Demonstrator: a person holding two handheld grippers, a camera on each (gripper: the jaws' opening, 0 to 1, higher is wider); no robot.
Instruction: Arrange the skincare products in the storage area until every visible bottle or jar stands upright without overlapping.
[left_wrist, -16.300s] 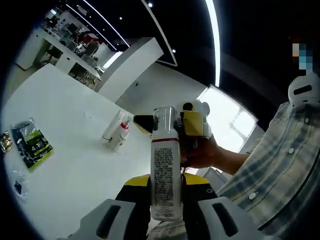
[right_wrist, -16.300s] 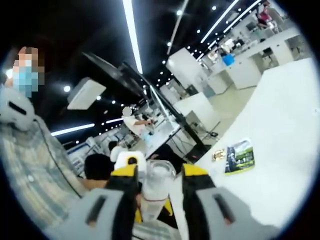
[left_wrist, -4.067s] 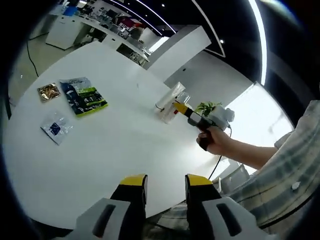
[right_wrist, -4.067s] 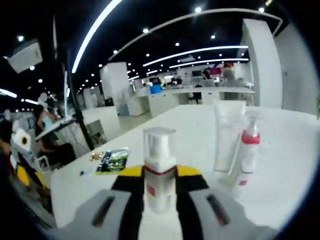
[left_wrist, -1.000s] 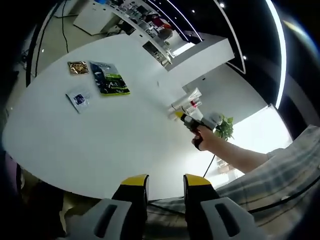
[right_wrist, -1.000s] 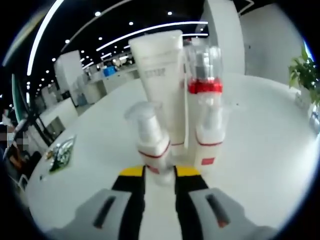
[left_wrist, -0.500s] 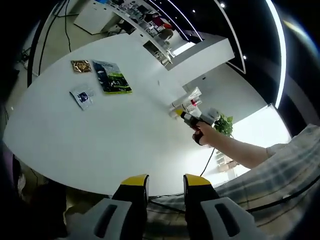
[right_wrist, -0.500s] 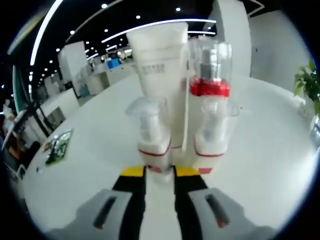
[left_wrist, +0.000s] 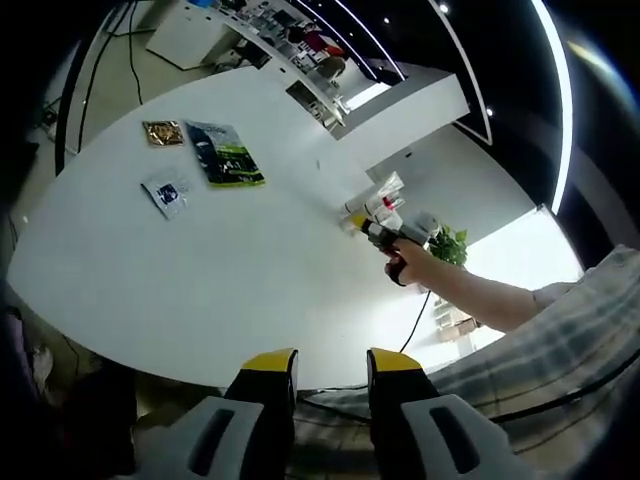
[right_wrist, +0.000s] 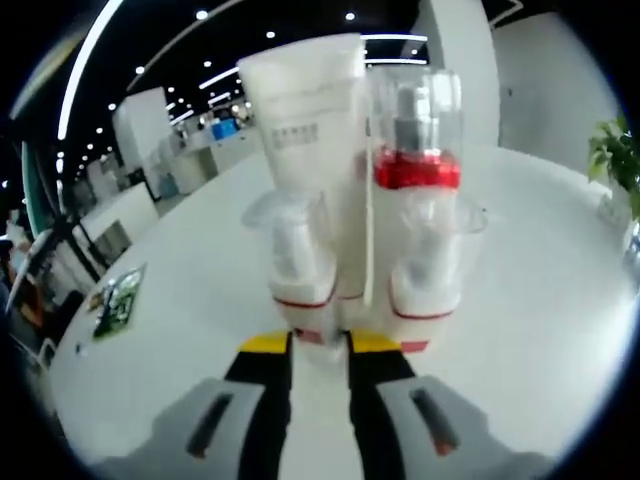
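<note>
Right gripper view, near to far: right gripper (right_wrist: 318, 345) has its yellow-tipped jaws pinched close on the base of a small pump bottle (right_wrist: 300, 275) with a clear cap and a thin red band, standing upright on the white table (right_wrist: 540, 330). Just right of it, touching or nearly so, stands a second pump bottle (right_wrist: 428, 280) with a clear cap. Directly behind them stand a tall white tube (right_wrist: 308, 130) and, on its right, a bottle with a red collar (right_wrist: 416, 130) under a clear dome cap. All four are upright and bunched tight; whether they actually touch is hard to tell through the fisheye. Far left on the table lies a green packet (right_wrist: 118, 296).

Left gripper view: left gripper (left_wrist: 320, 372) hangs near the table's near edge, jaws a narrow gap apart with nothing between them. Mid-table left lie a small clear sachet (left_wrist: 166, 194), a green packet (left_wrist: 227, 155) and a gold sachet (left_wrist: 161, 132). Farther right, a hand (left_wrist: 405, 268) holds the right gripper (left_wrist: 378, 231) at the bottle cluster (left_wrist: 374, 203). A plaid sleeve (left_wrist: 560, 330) fills the right side.
</note>
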